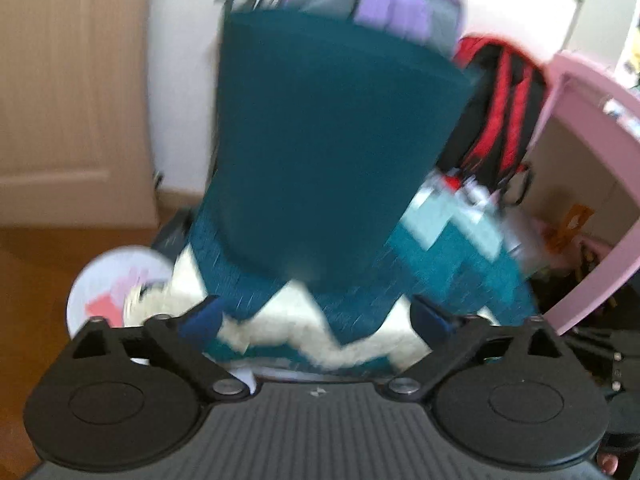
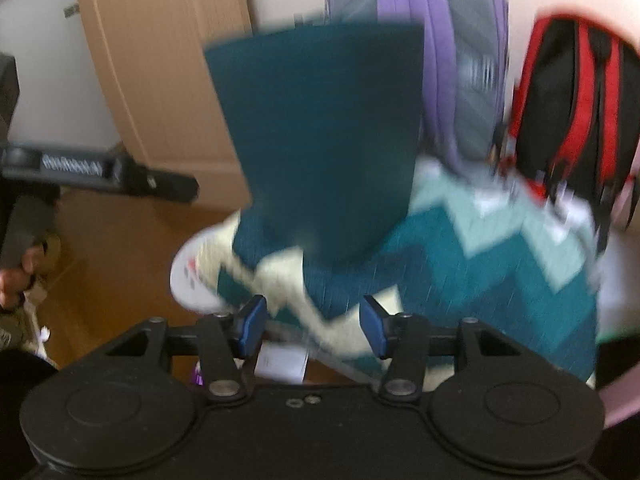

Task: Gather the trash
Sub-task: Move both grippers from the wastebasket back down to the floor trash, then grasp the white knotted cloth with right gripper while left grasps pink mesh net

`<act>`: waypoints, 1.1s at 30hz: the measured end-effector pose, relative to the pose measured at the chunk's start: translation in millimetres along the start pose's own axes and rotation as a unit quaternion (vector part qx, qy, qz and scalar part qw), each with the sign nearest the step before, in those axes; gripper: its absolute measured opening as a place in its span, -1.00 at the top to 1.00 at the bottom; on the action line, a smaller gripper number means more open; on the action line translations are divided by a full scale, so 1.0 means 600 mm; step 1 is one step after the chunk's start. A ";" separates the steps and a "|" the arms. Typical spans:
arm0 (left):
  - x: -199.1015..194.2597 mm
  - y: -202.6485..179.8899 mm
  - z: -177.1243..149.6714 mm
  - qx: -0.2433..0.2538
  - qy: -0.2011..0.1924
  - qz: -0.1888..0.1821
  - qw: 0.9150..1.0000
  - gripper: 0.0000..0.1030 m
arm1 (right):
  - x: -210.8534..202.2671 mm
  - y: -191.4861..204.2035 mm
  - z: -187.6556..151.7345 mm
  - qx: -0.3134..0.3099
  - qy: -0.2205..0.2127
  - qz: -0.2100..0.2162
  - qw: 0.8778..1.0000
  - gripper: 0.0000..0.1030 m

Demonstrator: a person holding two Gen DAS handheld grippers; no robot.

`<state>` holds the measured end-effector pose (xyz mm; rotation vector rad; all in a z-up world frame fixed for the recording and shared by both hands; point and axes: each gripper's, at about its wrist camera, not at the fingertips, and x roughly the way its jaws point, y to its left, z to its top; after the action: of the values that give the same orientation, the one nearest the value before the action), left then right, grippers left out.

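Note:
Both views are blurred. A tall dark teal tapered object (image 1: 328, 140) (image 2: 324, 140), possibly a bin, stands on a teal and cream zigzag rug (image 1: 360, 320) (image 2: 460, 272). A white round disc with pink and red marks (image 1: 112, 288) (image 2: 188, 276) lies at the rug's left edge. A white paper slip (image 2: 282, 362) lies on the floor just under my right gripper (image 2: 313, 325). That gripper is open over the rug's near edge, with nothing between its blue pads. My left gripper (image 1: 316, 320) is spread wide open above the rug and holds nothing.
A purple and grey backpack (image 1: 400, 4) (image 2: 440, 40) and a red and black backpack (image 1: 500, 100) (image 2: 572, 112) lean on the wall behind. Pink furniture (image 1: 592, 184) stands at the right, a wooden door (image 1: 60, 80) at the left. A hand (image 2: 12, 276) holds a black device at the left.

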<state>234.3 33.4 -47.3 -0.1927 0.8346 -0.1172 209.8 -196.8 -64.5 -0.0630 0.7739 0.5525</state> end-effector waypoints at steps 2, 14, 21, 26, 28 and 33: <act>0.040 0.021 -0.027 -0.020 0.028 0.005 0.999 -0.97 | 0.042 -0.005 -0.041 0.008 0.023 0.000 1.000 0.00; 0.333 0.071 -0.189 -0.119 0.203 0.049 0.971 -0.97 | 0.323 -0.063 -0.240 0.060 0.176 -0.037 0.982 0.00; 0.476 0.083 -0.257 -0.127 0.276 0.057 0.951 -0.97 | 0.459 -0.067 -0.316 0.005 0.244 -0.024 0.969 0.00; 0.562 0.100 -0.304 -0.123 0.324 0.066 0.936 -0.97 | 0.535 -0.078 -0.355 0.011 0.276 -0.013 0.961 0.00; 0.594 0.106 -0.324 -0.128 0.343 0.072 0.928 -0.97 | 0.563 -0.076 -0.371 0.001 0.287 -0.013 0.958 0.00; 0.660 0.100 -0.360 -0.120 0.375 0.070 0.917 -0.97 | 0.621 -0.072 -0.404 -0.035 0.307 -0.011 0.951 0.00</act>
<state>338.9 -5.2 -488.5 -0.3262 1.6312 0.0556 291.2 -127.0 -498.1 -0.3212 1.3580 0.5439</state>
